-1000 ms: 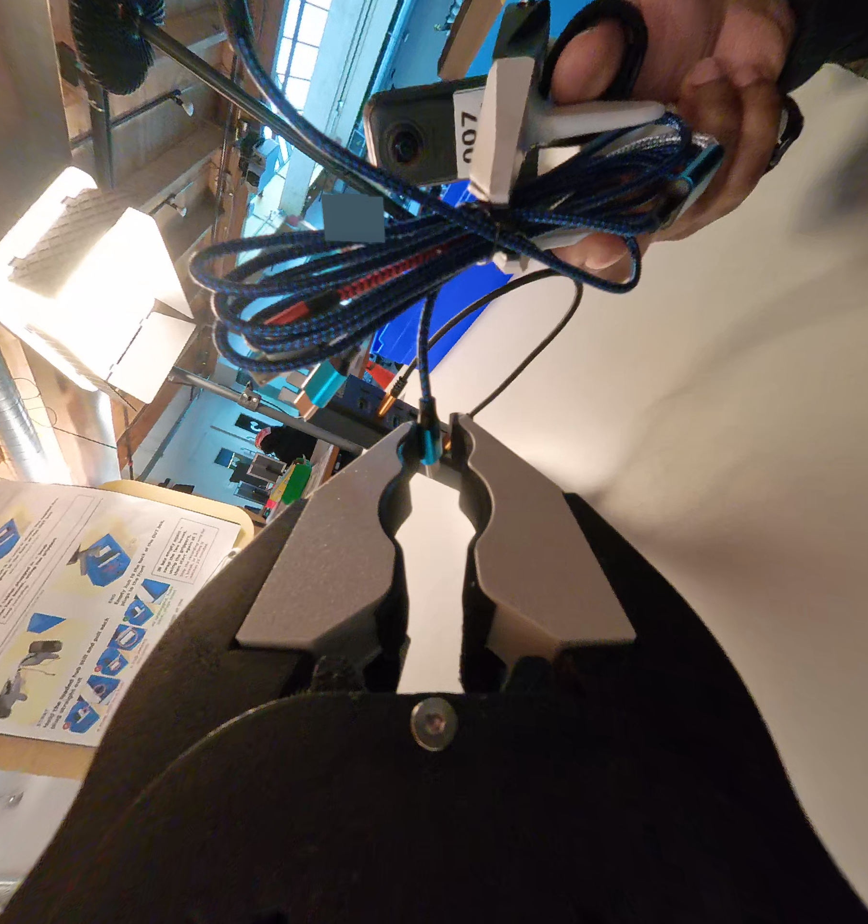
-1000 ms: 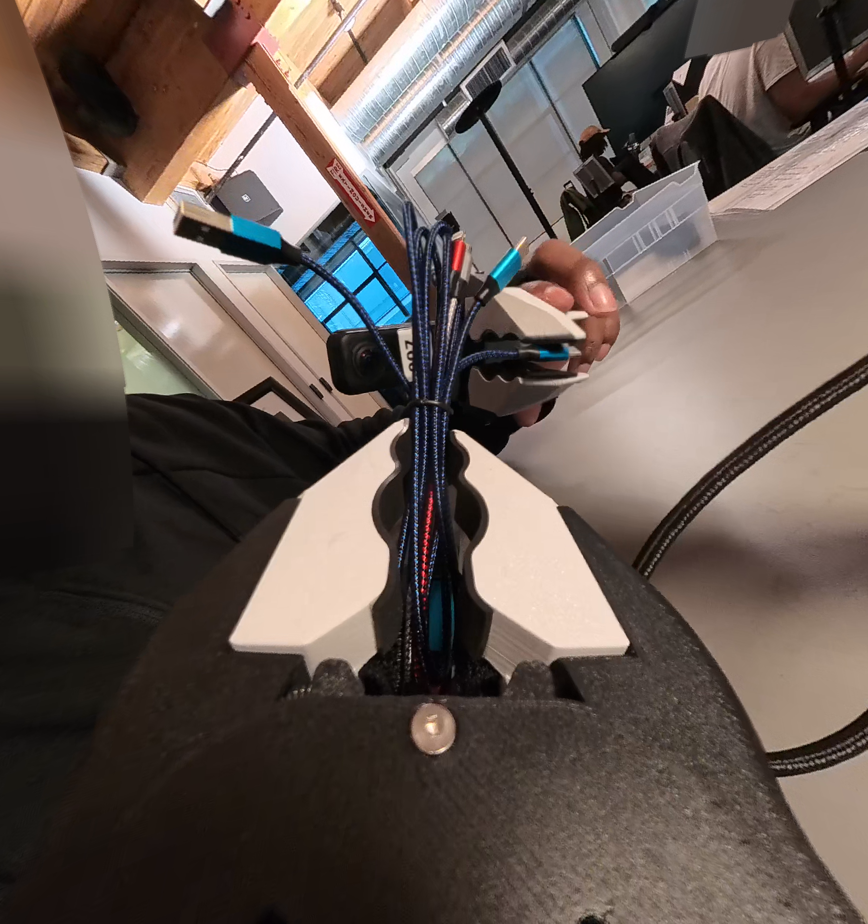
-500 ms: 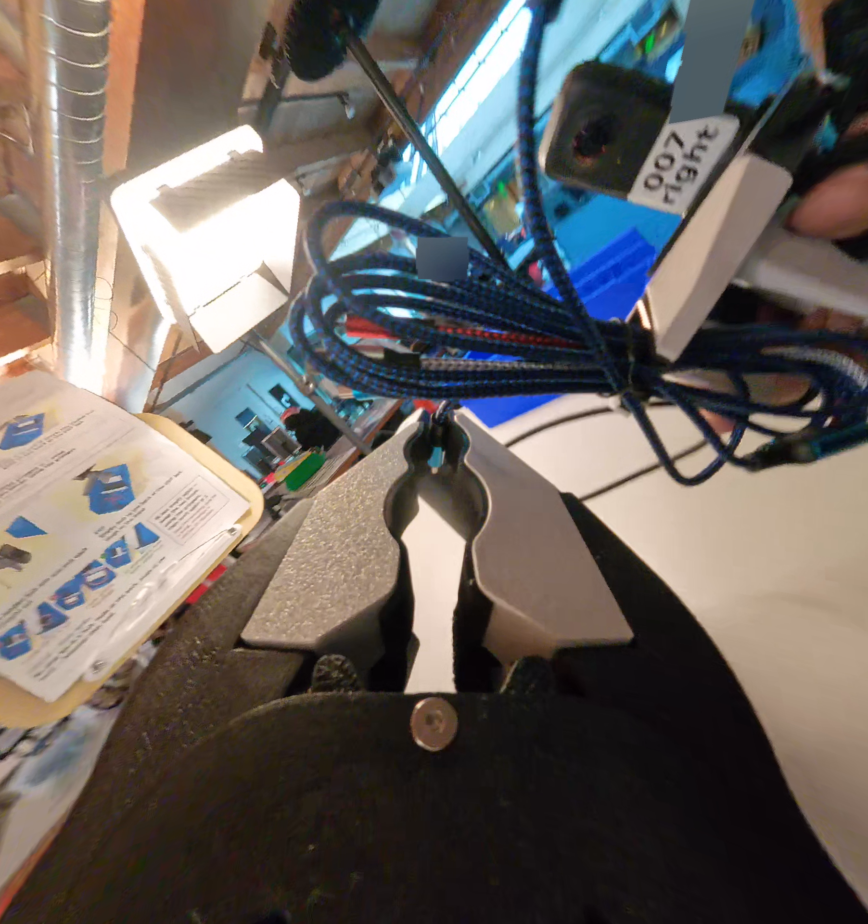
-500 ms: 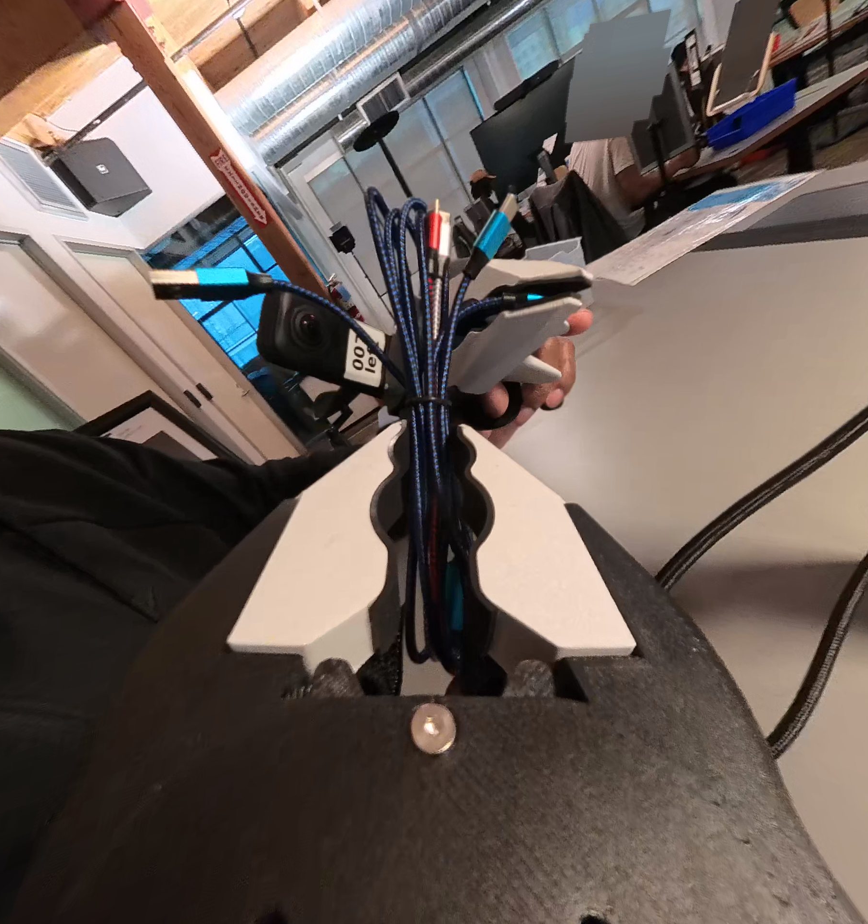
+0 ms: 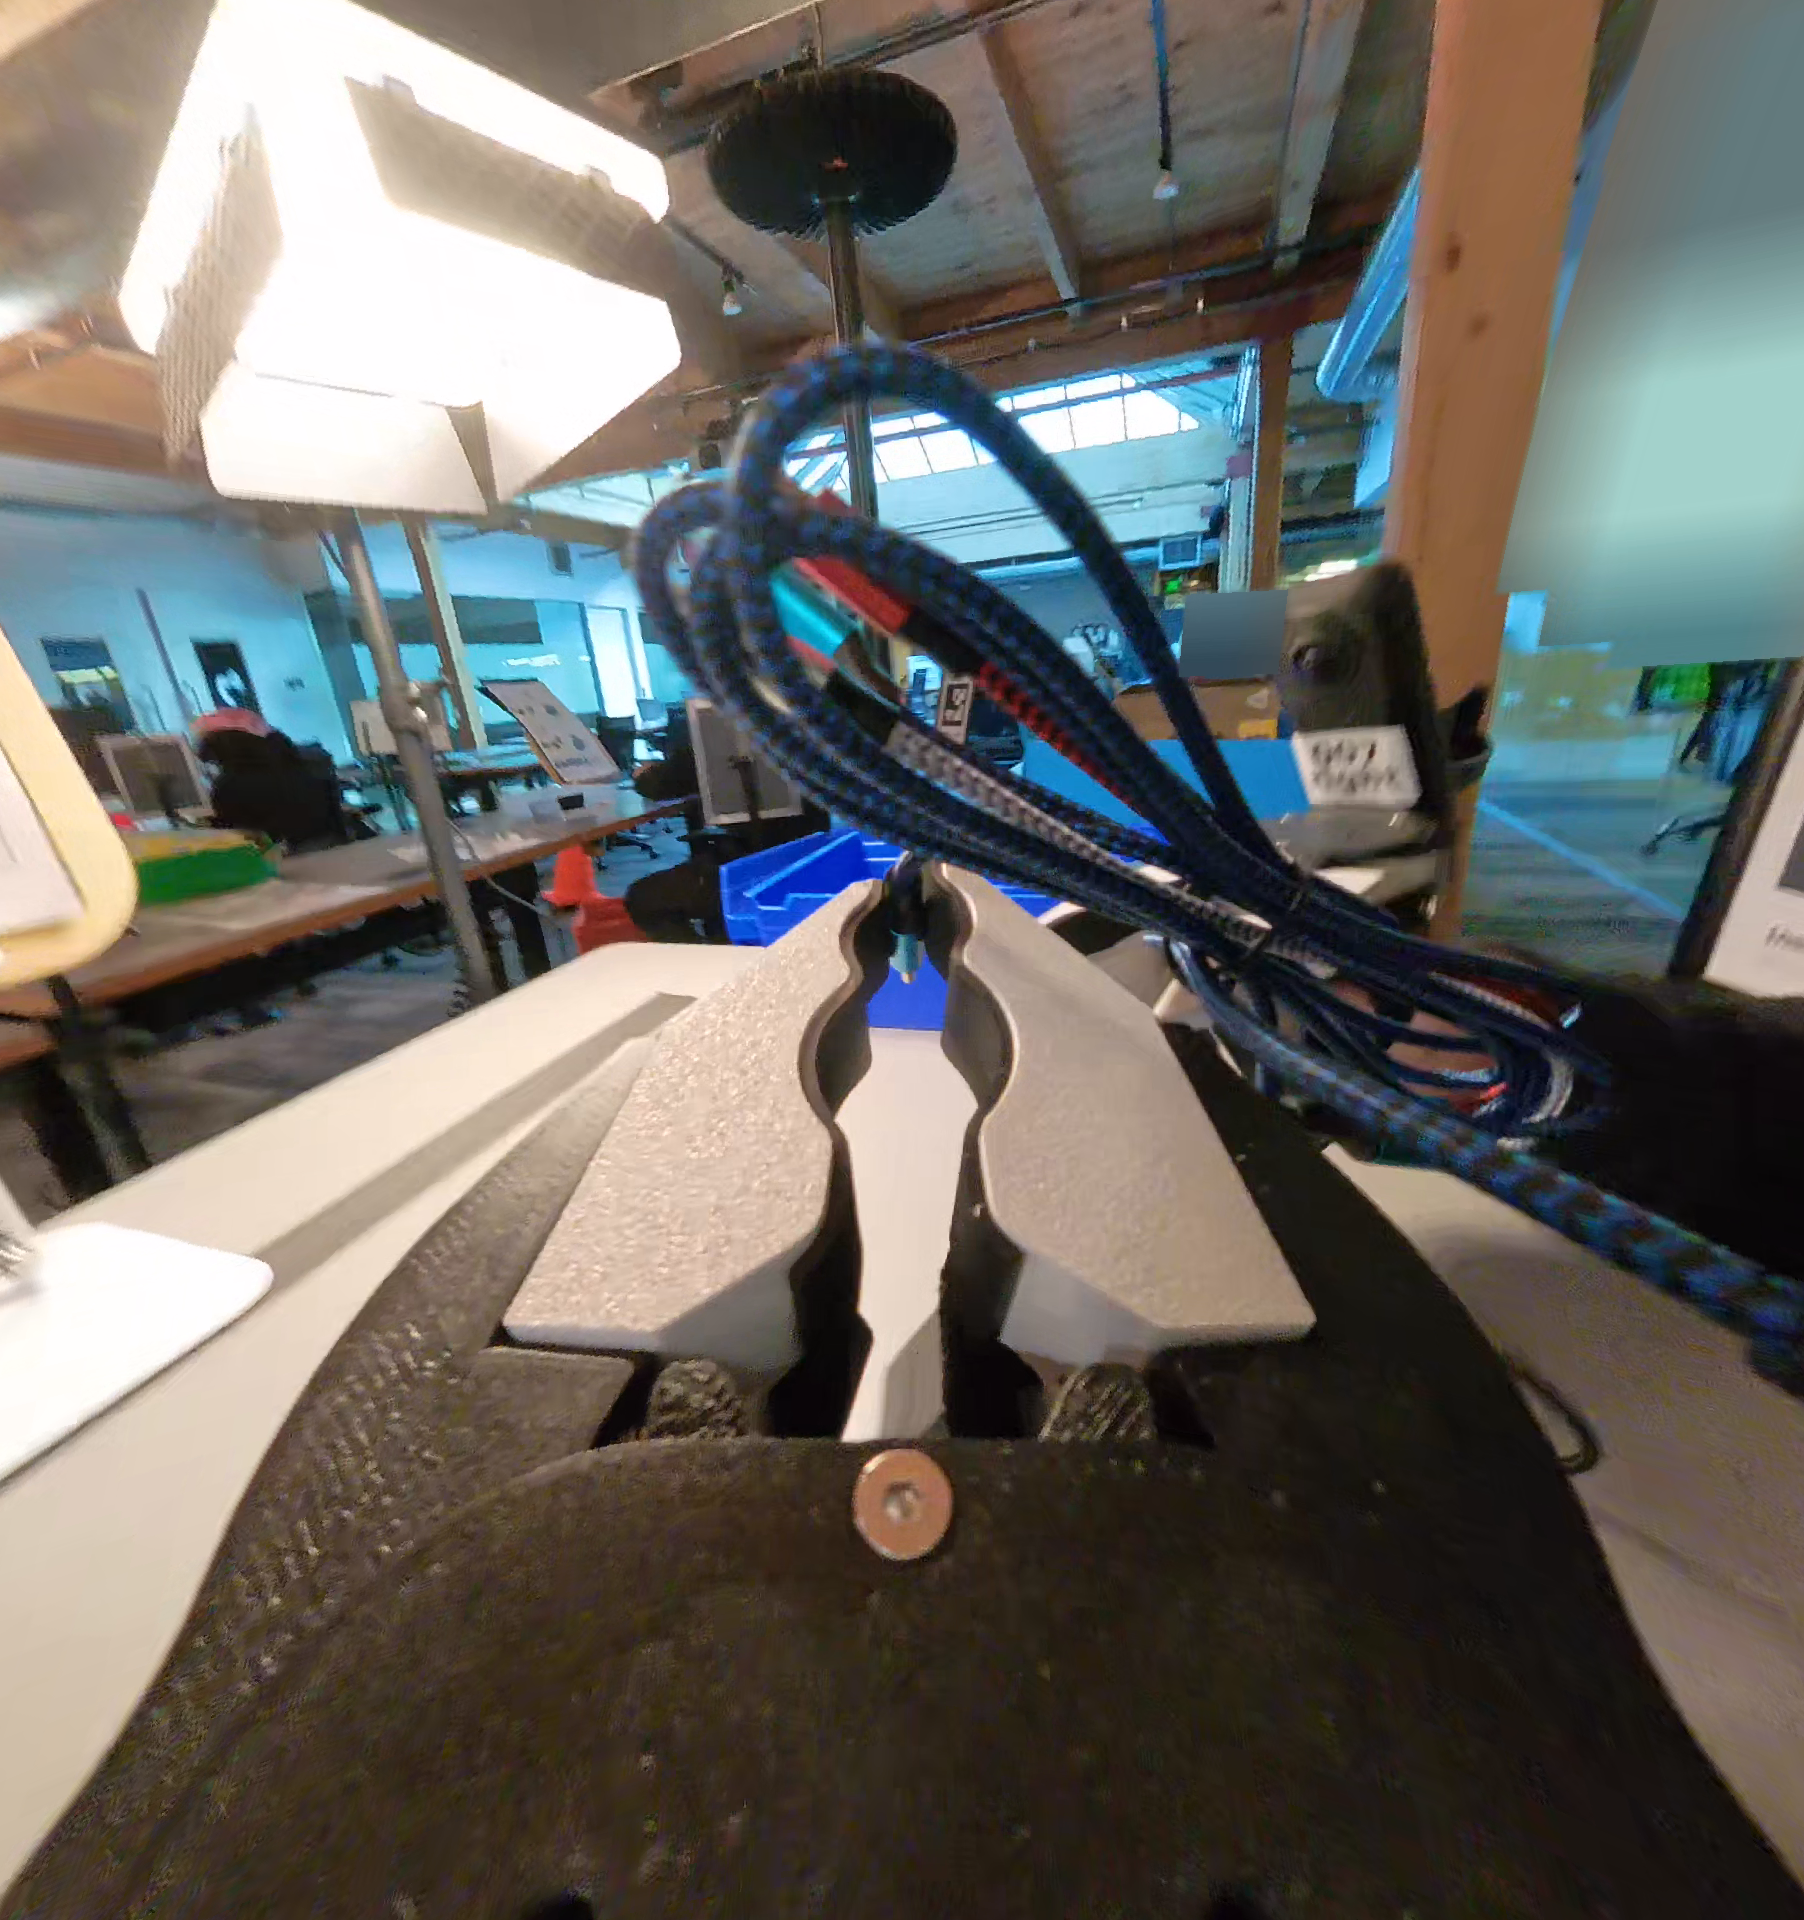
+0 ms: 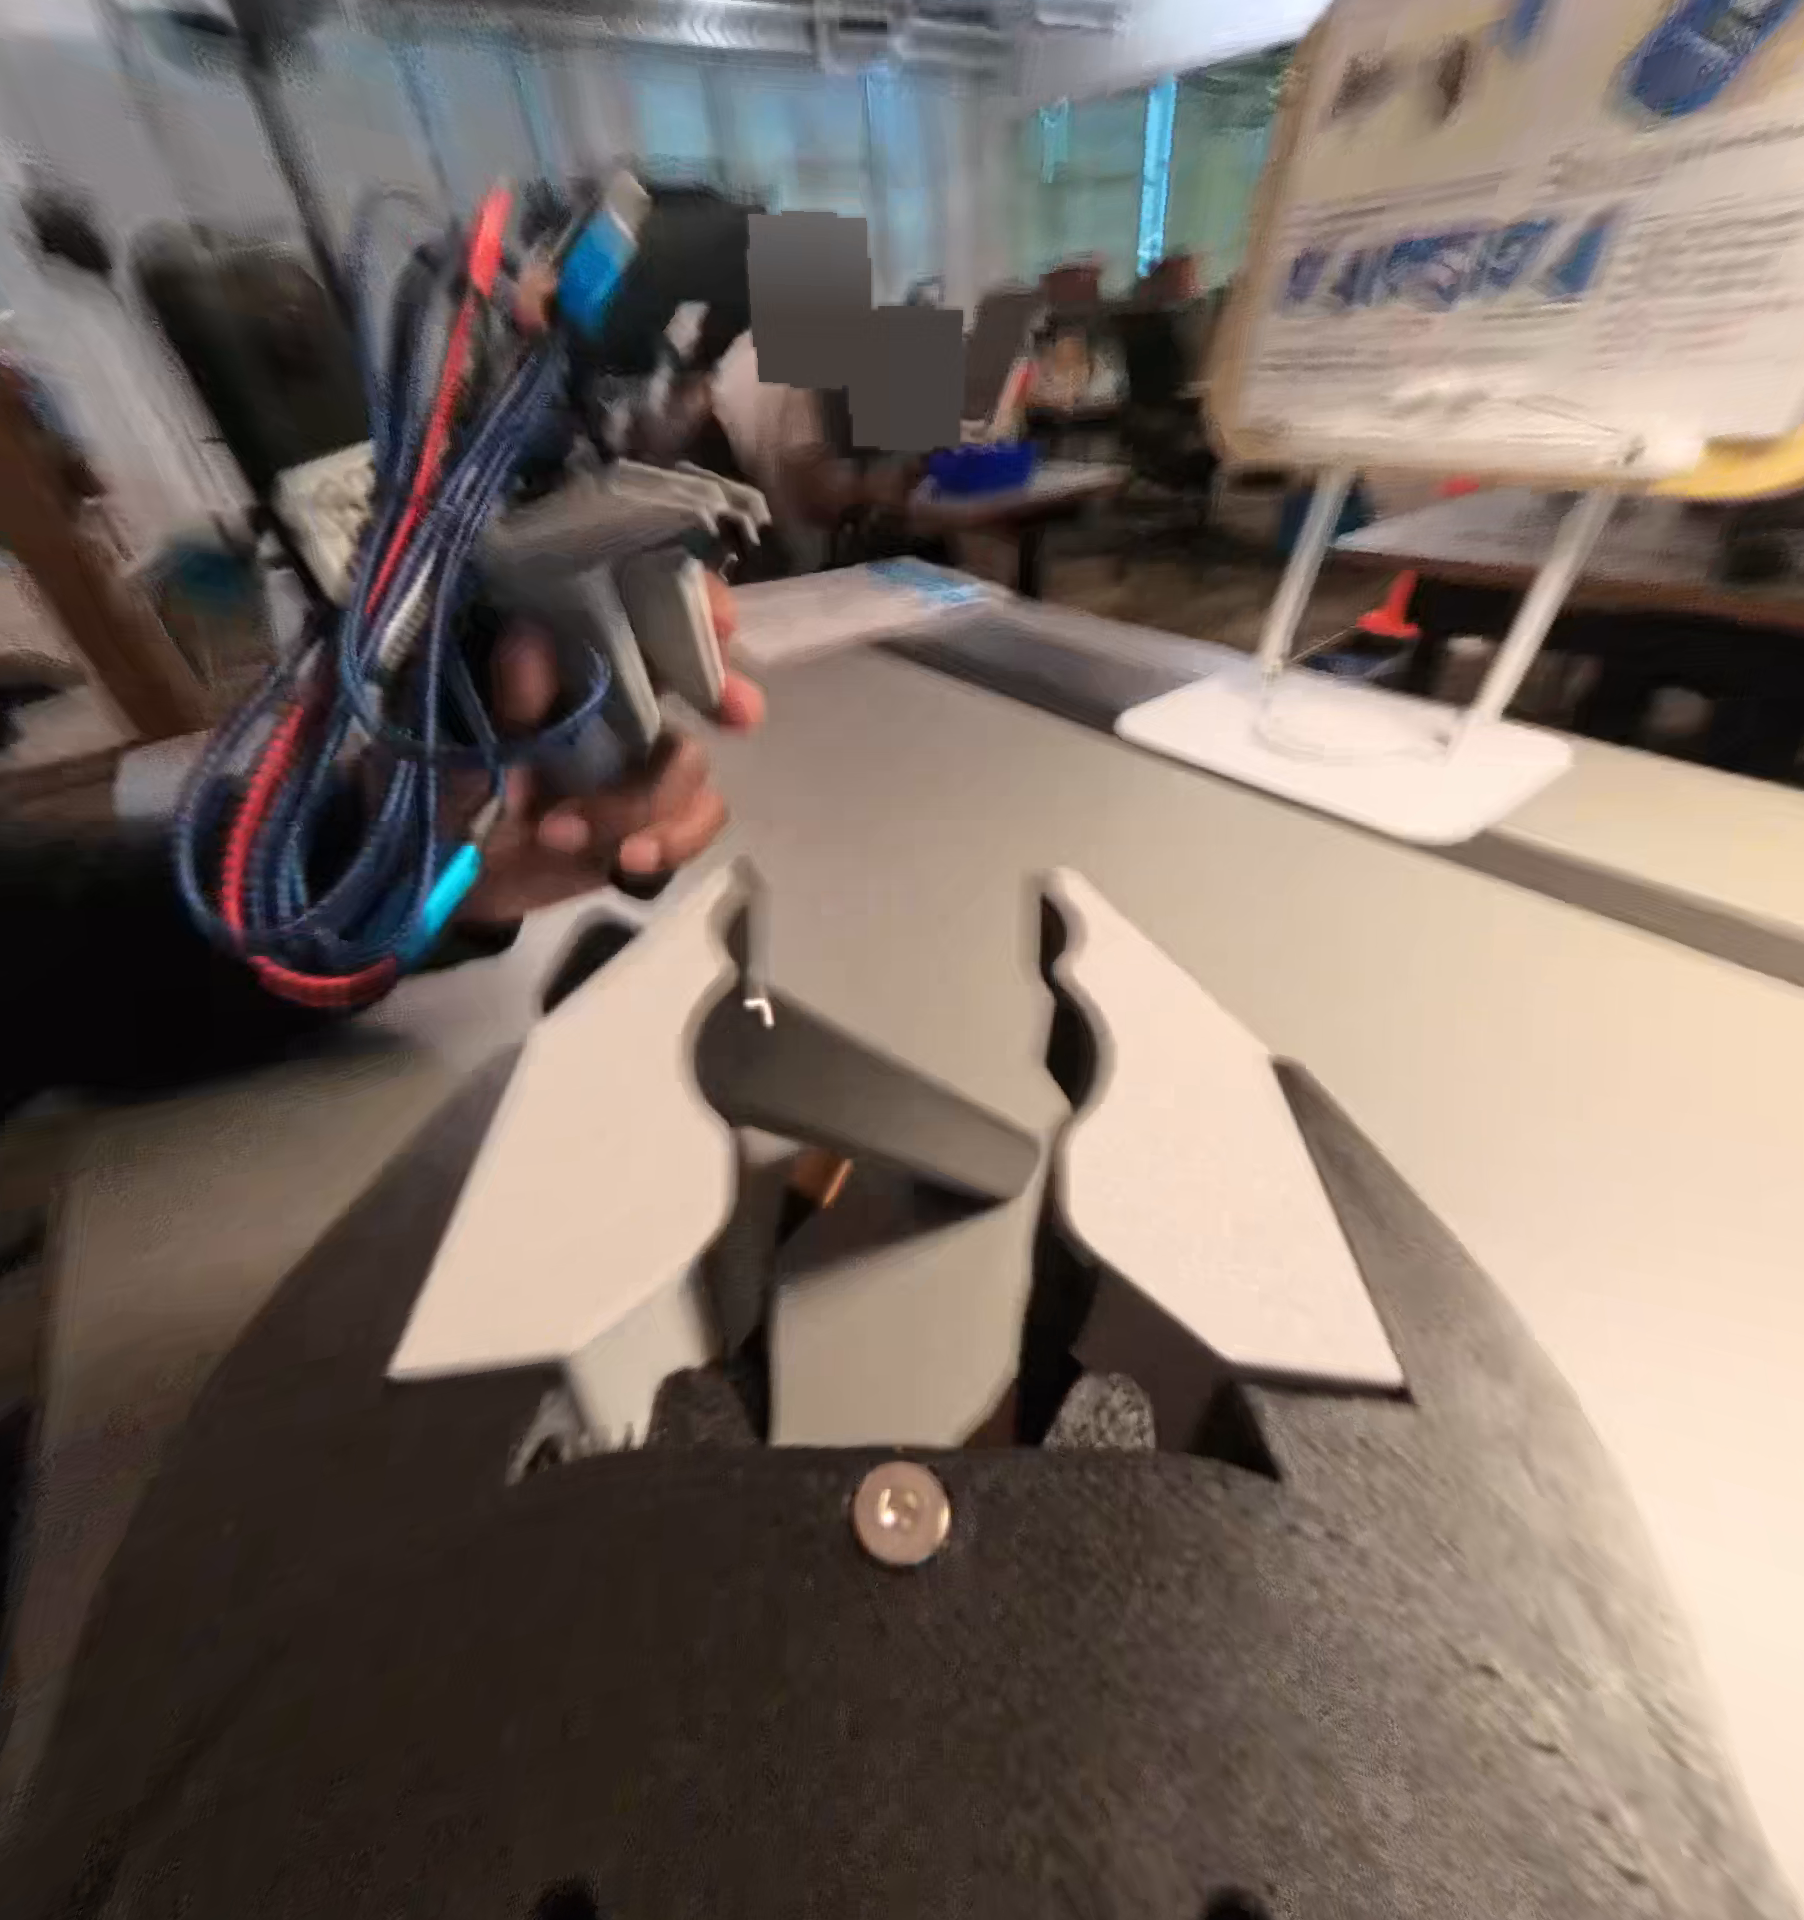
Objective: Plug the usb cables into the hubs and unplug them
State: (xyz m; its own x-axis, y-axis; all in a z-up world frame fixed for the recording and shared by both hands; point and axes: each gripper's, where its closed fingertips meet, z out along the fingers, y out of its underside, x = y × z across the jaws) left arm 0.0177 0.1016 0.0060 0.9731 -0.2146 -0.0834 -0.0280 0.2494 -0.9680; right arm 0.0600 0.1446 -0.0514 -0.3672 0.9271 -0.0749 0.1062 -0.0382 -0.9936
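One plug [image 5: 903, 940] pinched at left gripper [image 5: 908, 914] tips, cable bundle [image 5: 981, 727] dangling far right, right gripper [image 6: 893, 914] spread empty over table [image 6: 1293, 1039]; better shake loose before hunting a hub.

In the left wrist view, the left tool [image 5: 908, 920] grips a cable end at its tips, the bundled usb cables [image 5: 981, 748] looping above and off to its right over the worktop [image 5: 565, 1049]. A sheet stand [image 5: 77, 1309] sits at left. In the right wrist view, the right tool [image 6: 893, 914] hangs parted above the worktop, the bundle up at left, the stand behind at right.
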